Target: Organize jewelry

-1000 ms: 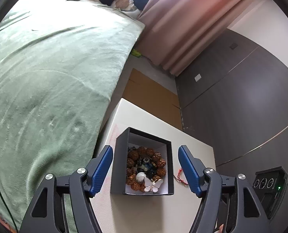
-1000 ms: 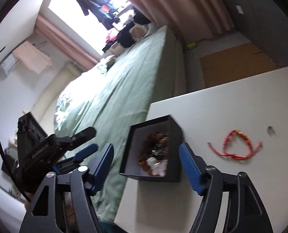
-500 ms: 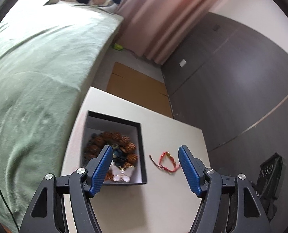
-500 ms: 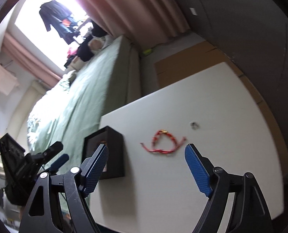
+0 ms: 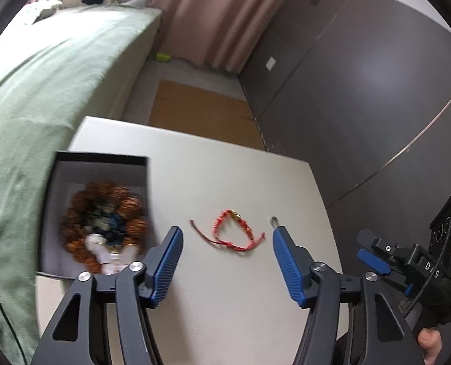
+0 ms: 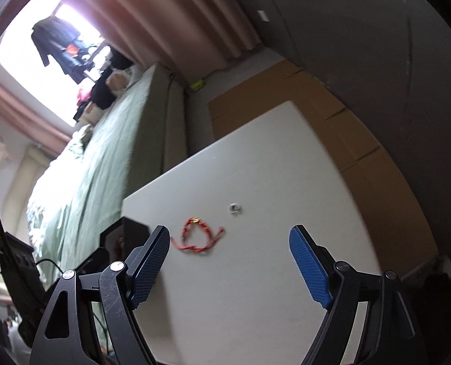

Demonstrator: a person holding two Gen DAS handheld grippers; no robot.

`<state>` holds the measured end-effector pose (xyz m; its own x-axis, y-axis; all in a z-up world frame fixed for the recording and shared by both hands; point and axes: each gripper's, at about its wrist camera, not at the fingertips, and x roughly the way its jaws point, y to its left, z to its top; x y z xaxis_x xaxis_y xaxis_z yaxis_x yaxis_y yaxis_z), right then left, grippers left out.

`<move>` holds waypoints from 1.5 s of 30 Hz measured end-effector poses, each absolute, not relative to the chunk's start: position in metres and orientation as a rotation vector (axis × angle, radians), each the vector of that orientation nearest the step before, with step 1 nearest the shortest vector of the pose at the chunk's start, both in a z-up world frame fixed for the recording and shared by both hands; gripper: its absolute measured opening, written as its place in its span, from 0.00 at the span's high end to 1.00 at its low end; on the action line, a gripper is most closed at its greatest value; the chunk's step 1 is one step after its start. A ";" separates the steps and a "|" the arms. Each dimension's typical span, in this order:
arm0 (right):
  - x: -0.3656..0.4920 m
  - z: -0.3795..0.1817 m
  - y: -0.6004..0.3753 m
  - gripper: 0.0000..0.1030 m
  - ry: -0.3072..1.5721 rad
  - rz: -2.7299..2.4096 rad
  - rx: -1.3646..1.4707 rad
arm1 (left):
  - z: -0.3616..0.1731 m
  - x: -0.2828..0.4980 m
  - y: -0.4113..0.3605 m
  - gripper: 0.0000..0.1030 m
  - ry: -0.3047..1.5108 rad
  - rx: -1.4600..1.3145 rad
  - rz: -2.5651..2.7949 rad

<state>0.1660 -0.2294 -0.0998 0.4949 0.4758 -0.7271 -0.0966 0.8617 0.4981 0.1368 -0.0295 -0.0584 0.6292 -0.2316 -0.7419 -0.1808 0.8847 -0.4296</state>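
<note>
Bare worktop (image 5: 225, 304) lies open around the red bracelet (image 5: 230, 234); the black box (image 5: 100, 164) walls its left side.

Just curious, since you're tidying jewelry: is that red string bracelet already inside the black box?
No, the red bracelet lies on the bare white table, to the right of the black box and apart from it.

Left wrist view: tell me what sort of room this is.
Most likely a bedroom. A bed with a green cover stands beside the small white table, pink curtains hang to the floor, and clothes are piled at the bed's far end.
</note>
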 end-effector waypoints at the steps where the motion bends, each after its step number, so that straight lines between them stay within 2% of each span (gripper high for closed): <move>1: 0.168 -0.101 -0.232 0.21 1.009 0.352 0.422 | -0.061 0.141 -0.033 0.48 0.914 -0.502 -0.034; 3: 0.172 -0.104 -0.234 0.21 1.019 0.339 0.415 | -0.068 0.149 -0.040 0.54 0.946 -0.508 -0.032; 12: 0.185 -0.110 -0.255 0.21 1.030 0.313 0.409 | -0.089 0.184 -0.074 0.61 1.025 -0.429 -0.003; 16: 0.189 -0.112 -0.269 0.21 1.025 0.293 0.447 | -0.100 0.198 -0.083 0.67 1.053 -0.403 0.039; 31: 0.199 -0.118 -0.284 0.21 1.049 0.259 0.441 | -0.126 0.224 -0.111 0.68 1.103 -0.212 0.162; 32: 0.200 -0.117 -0.283 0.21 1.046 0.260 0.443 | -0.127 0.224 -0.112 0.70 1.103 -0.191 0.164; 34: 0.199 -0.115 -0.283 0.21 1.040 0.267 0.445 | -0.128 0.221 -0.110 0.90 1.098 -0.157 0.184; 35: 0.199 -0.114 -0.281 0.21 1.039 0.272 0.444 | -0.128 0.220 -0.107 0.93 1.099 -0.155 0.174; 39: 0.199 -0.114 -0.277 0.21 1.043 0.281 0.440 | -0.128 0.211 -0.100 0.93 1.119 -0.160 0.102; 45: 0.197 -0.114 -0.271 0.21 1.046 0.280 0.419 | -0.110 0.181 -0.079 0.94 1.057 -0.226 0.052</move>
